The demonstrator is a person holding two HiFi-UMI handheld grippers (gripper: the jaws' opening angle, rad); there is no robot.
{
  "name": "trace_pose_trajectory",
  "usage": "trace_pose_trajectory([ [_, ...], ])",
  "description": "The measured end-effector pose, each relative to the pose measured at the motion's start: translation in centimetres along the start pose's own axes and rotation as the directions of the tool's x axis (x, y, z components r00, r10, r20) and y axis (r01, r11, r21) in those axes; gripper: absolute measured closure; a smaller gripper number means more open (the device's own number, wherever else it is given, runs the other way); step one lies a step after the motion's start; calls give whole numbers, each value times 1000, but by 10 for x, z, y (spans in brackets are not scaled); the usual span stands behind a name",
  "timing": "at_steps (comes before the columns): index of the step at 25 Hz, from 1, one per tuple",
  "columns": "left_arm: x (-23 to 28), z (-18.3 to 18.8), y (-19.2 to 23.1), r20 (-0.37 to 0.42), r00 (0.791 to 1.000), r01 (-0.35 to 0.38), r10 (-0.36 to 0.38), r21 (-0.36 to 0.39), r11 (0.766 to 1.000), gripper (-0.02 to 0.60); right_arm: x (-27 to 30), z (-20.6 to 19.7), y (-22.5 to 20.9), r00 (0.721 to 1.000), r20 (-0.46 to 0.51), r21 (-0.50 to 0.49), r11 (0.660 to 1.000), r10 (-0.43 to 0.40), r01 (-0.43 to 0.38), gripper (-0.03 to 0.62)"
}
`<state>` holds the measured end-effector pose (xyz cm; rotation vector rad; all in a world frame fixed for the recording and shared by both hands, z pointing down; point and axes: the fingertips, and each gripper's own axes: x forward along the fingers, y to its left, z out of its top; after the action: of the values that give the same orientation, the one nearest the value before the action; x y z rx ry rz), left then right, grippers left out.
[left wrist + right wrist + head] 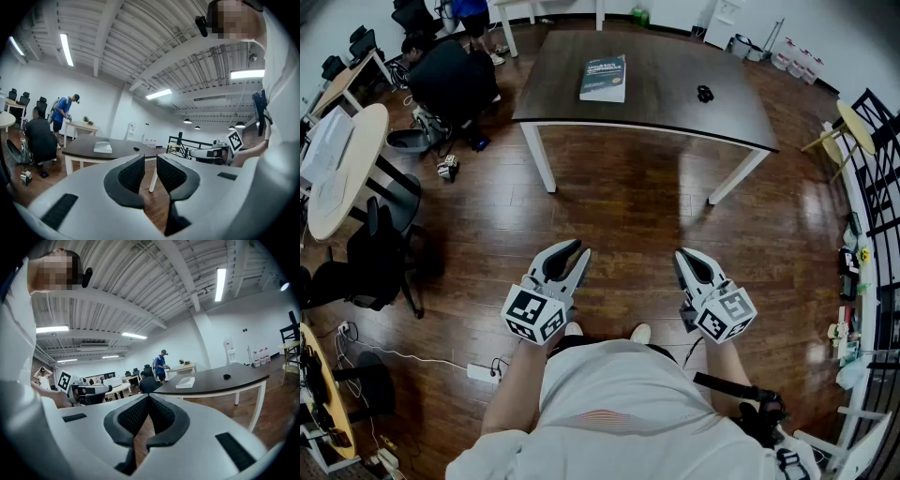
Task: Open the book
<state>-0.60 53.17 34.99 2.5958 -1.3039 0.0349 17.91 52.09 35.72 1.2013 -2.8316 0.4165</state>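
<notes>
The book (604, 78) lies closed, blue-green cover up, on a dark brown table (675, 66) with white legs, far ahead of me across the wooden floor. Both grippers are held close to my body, well short of the table. My left gripper (580, 247) stands open with a narrow empty gap between its pads. My right gripper (681, 255) is shut, tips touching, with nothing in it. The left gripper view shows its parted jaws (150, 159) and the book (102, 147) far off. In the right gripper view its jaws (148, 397) meet, with the book (185, 382) beyond.
A small black object (704, 93) lies on the table right of the book. At the back left, people (450, 70) sit and stand by office chairs. A round light table (342, 169) is at the left, a yellow stool (853, 127) and a black railing at the right. A power strip (483, 373) lies on the floor.
</notes>
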Motion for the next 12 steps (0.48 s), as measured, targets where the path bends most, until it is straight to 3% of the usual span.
trace_pose_trajectory([
  [6,-10,0,26,-2,999,-34,34,-9,999,492,20,-4,12,1000,-19,-9,1000,20,-20,594],
  [12,-34,1,68,-3,999,-37,37,-23,999,492,60,-4,28,999,-31,-12,1000,-13,12,594],
])
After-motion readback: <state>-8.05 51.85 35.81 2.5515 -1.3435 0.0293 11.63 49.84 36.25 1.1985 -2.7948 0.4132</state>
